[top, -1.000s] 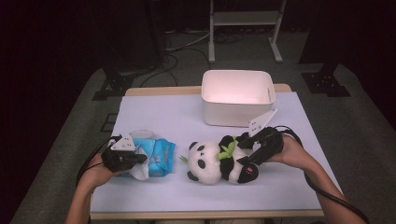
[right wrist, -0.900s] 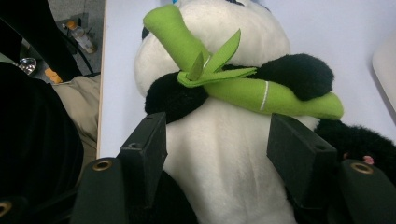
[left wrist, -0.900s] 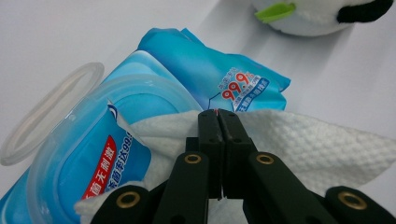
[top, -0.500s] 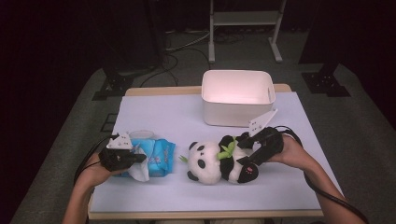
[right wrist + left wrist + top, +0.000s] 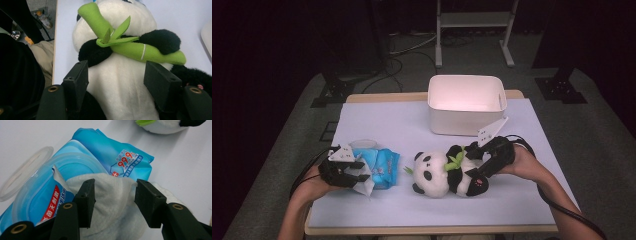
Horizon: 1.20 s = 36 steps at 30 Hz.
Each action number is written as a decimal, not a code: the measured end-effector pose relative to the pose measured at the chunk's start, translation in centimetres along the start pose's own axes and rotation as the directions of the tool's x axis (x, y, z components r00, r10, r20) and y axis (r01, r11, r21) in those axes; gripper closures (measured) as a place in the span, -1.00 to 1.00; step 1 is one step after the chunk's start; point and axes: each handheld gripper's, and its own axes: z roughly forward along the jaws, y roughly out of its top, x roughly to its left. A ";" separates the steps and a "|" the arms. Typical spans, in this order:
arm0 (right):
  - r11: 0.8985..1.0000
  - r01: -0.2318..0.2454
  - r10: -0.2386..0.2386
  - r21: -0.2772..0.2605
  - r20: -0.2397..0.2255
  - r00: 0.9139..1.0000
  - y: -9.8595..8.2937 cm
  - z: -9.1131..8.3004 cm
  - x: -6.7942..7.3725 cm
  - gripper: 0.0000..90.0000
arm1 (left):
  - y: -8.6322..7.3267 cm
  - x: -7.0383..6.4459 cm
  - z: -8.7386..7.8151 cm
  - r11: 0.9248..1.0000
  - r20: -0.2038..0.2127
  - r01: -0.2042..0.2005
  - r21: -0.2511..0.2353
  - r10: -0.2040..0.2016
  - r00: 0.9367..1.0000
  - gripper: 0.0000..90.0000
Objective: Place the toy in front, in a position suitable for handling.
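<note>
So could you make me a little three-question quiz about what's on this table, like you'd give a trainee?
1. True or false: the lid of the blue wipes pack is open.
2. What sits between the jaws of the left gripper? A) a white wipe B) a spoon C) a sock
3. Fill in: the right gripper straddles the belly of the plush ____, which lies in front of the white bin.

Key
1. True; the clear flap is folded back.
2. A
3. panda
</note>
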 end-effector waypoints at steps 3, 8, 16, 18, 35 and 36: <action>1.000 -0.001 0.001 0.001 -0.005 1.000 0.0 0.1 0.0 -0.22 | 0.0 0.0 0.2 1.000 0.004 0.006 0.000 -0.006 1.000 -0.01; 1.000 0.003 -0.003 0.002 -0.006 1.000 0.0 0.3 0.0 -0.22 | 0.0 0.0 0.4 1.000 -0.021 -0.010 0.007 0.010 1.000 0.17; 1.000 0.002 -0.002 -0.003 -0.005 1.000 0.0 0.2 0.0 -0.22 | 0.4 0.1 0.7 0.999 -0.052 -0.025 0.029 0.026 0.998 0.74; 1.000 0.003 -0.003 -0.001 -0.005 1.000 -0.1 0.1 0.0 -0.22 | 0.7 0.2 0.7 0.998 -0.056 -0.035 0.048 0.038 0.998 0.84; 1.000 -0.007 0.007 -0.021 0.000 1.000 -0.3 -0.5 0.0 -0.23 | 3.0 0.3 -1.0 0.999 0.003 -0.015 -0.049 0.015 1.000 0.94; 1.000 -0.005 0.005 -0.020 0.001 1.000 -0.3 -0.5 -0.1 -0.23 | 3.2 0.2 -1.1 0.998 0.011 -0.010 -0.065 0.010 1.000 0.94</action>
